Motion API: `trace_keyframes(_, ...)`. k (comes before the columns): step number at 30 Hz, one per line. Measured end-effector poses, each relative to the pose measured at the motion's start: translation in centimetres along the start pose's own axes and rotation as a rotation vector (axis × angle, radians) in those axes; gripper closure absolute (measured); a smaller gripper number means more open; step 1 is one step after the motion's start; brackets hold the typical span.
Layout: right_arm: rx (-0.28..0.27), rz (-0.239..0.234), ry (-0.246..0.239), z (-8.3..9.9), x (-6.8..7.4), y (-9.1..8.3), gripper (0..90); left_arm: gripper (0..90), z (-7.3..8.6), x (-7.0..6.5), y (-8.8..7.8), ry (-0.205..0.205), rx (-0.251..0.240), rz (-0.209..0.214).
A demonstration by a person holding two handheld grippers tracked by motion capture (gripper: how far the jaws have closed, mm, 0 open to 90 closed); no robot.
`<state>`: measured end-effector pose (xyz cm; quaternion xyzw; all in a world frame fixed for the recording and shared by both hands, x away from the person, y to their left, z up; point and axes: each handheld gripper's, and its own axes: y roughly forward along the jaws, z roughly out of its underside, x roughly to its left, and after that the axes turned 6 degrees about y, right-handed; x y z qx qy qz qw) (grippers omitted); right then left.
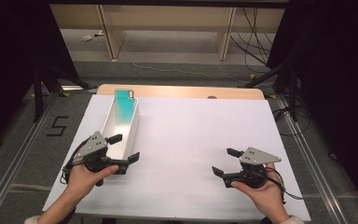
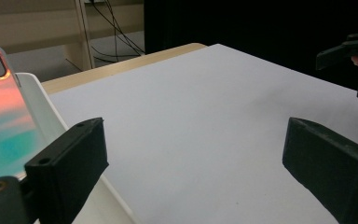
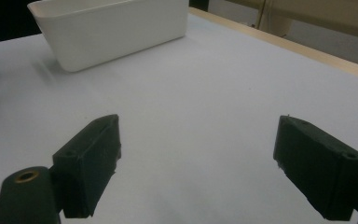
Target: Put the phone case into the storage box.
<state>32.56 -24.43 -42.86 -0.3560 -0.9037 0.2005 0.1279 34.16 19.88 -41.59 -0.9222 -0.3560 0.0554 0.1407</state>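
Note:
A long white bin (image 1: 133, 128) stands on the left of the white table, and a teal phone (image 1: 125, 108) leans inside it with its camera end up at the far rim. In the left gripper view the phone (image 2: 2, 119) looks pink and teal, inside the bin's wall (image 2: 39, 100). My left gripper (image 1: 124, 148) is open at the bin's near right corner, nothing between its jaws. My right gripper (image 1: 226, 161) is open over bare table at the right, empty. The right gripper view has the bin (image 3: 112, 30) far ahead to the left.
A white sheet (image 1: 191, 140) covers the table, with a wooden edge (image 1: 182, 91) showing at the far side. Cables and wooden shelf legs (image 1: 223, 37) lie on the floor beyond. Black stands flank the table on both sides.

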Motion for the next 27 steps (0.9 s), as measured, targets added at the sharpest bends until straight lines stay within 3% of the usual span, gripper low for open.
trace_keyframes(2,-0.026,-0.006,-0.001,0.1,0.0,0.3,16.0,5.9,0.2,-0.2,-0.1,0.005,0.004,-0.002)
trace_keyframes(4,0.003,-0.004,0.005,0.0,0.0,0.0,16.0,5.9,0.4,-0.3,-0.1,0.011,0.003,0.001)
trace_keyframes(9,0.0,-0.001,0.0,0.0,0.0,0.0,16.0,6.0,0.8,-0.7,-0.2,0.024,0.008,0.002)
trace_keyframes(21,-0.02,-0.01,0.001,0.1,-0.1,0.1,16.0,6.2,1.1,-0.7,0.0,0.004,-0.001,-0.003)
trace_keyframes(27,-0.024,-0.002,-0.007,0.1,-0.2,0.1,16.0,6.2,1.2,-0.9,0.0,0.014,-0.005,-0.003)
